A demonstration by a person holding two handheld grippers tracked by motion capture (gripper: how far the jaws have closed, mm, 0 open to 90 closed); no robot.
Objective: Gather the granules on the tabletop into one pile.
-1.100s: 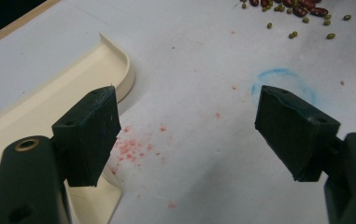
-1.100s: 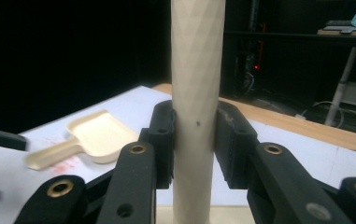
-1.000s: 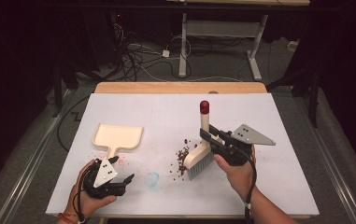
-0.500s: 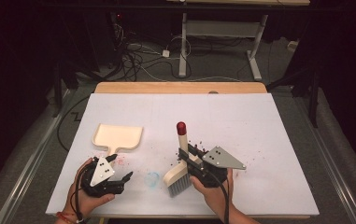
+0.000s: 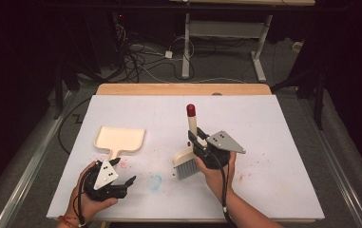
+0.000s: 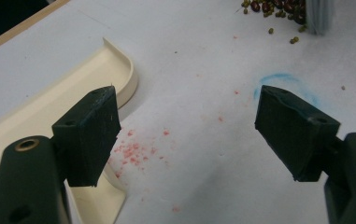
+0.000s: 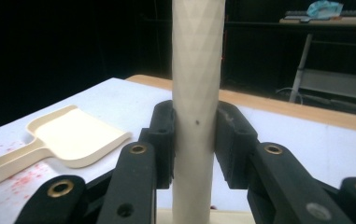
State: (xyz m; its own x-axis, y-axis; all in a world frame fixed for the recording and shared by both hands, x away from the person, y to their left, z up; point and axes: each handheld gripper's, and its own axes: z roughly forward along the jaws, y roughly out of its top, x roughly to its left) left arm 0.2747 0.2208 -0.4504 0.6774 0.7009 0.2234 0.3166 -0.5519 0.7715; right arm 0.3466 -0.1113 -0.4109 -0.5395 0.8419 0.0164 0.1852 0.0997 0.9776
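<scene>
A cream brush with a red-tipped handle [image 5: 191, 118] stands upright mid-table, its grey bristles [image 5: 186, 170] on the white sheet. My right gripper [image 5: 195, 138] is shut on the brush handle [image 7: 198, 93], with a jaw pressed to each side. Dark beans [image 6: 278, 6] lie in a small heap beside the bristles [image 6: 318, 16]. A cream dustpan [image 5: 120, 138] lies flat to the left, and I see this dustpan [image 6: 49, 102] just past my left jaw. My left gripper [image 5: 125, 171] rests low at the near left, open, over bare sheet [image 6: 187, 135].
A blue scribble [image 5: 155, 181] marks the sheet between the grippers, and red specks [image 6: 133, 150] lie by the dustpan handle. The white sheet [image 5: 273, 128] covers the table, with a wooden strip [image 5: 183, 89] at the far edge. Cables and desk legs lie on the floor beyond.
My right gripper swept the brush toward the near left, then brought it back up and to the right. The left gripper stayed where it was.
</scene>
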